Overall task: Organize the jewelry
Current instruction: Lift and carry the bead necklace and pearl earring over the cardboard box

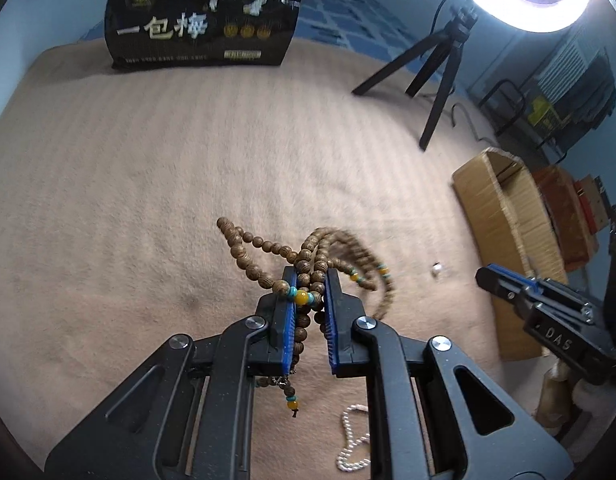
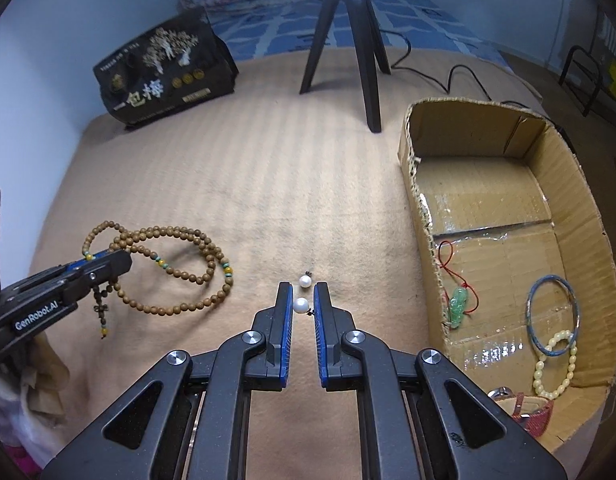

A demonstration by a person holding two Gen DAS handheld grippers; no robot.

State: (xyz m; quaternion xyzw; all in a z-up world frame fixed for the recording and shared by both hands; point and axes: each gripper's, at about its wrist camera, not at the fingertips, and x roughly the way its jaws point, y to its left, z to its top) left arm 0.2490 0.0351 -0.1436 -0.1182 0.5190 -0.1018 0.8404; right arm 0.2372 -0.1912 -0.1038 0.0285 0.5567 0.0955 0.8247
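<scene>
My left gripper (image 1: 311,276) is shut on a long wooden bead necklace (image 1: 308,256) with yellow and turquoise beads. Its loops hang off the tan blanket and its tassel dangles under the jaws. From the right wrist view the same necklace (image 2: 179,276) droops from the left gripper (image 2: 121,258). My right gripper (image 2: 303,285) is shut on a white pearl earring (image 2: 301,305), held between its blue pads. A second pearl (image 2: 305,281) shows just past the fingertips. In the left wrist view the right gripper (image 1: 486,276) is at the right, with a pearl (image 1: 436,269) beside it.
An open cardboard box (image 2: 424,216) at the right holds a jade pendant on red cord (image 2: 458,304), a blue bangle (image 2: 552,316), a cream bead bracelet (image 2: 556,364) and a red-strapped watch (image 2: 524,404). A silver chain (image 1: 352,440) lies near me. A black tripod (image 2: 364,60) and a black bag (image 2: 163,72) stand behind.
</scene>
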